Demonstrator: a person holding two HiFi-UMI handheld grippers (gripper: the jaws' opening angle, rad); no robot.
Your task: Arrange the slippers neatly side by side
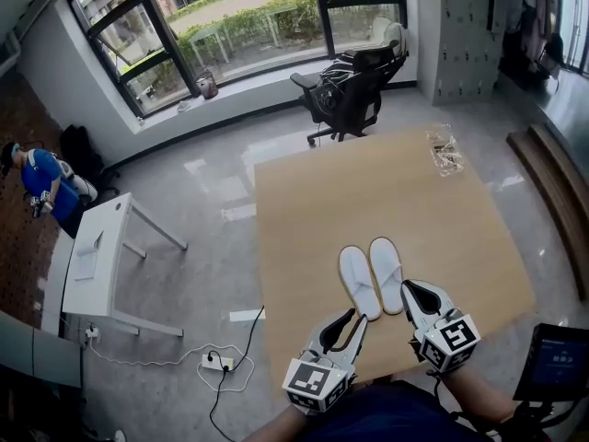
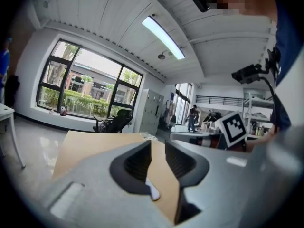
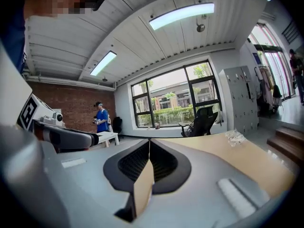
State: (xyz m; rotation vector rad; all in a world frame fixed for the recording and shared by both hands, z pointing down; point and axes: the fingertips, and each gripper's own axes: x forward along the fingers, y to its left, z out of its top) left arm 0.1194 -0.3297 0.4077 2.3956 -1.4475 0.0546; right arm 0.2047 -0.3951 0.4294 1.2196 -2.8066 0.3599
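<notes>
Two white slippers lie side by side, toes pointing away, on the wooden table (image 1: 331,191): the left slipper (image 1: 358,282) and the right slipper (image 1: 386,273). My left gripper (image 1: 357,317) hovers just behind the left slipper's heel, its jaws a little apart and holding nothing. In the left gripper view a white bit of slipper (image 2: 152,190) shows low in the gap of the left gripper (image 2: 158,144). My right gripper (image 1: 408,287) sits beside the right slipper's heel. Its jaws meet at the tips in the right gripper view (image 3: 149,141), empty.
A crumpled clear plastic bag (image 1: 445,150) lies at the table's far right corner. A black office chair (image 1: 354,86) stands beyond the table. A white desk (image 1: 101,256) and a power strip (image 1: 218,361) are on the floor at left. A person in blue (image 1: 41,187) stands far left.
</notes>
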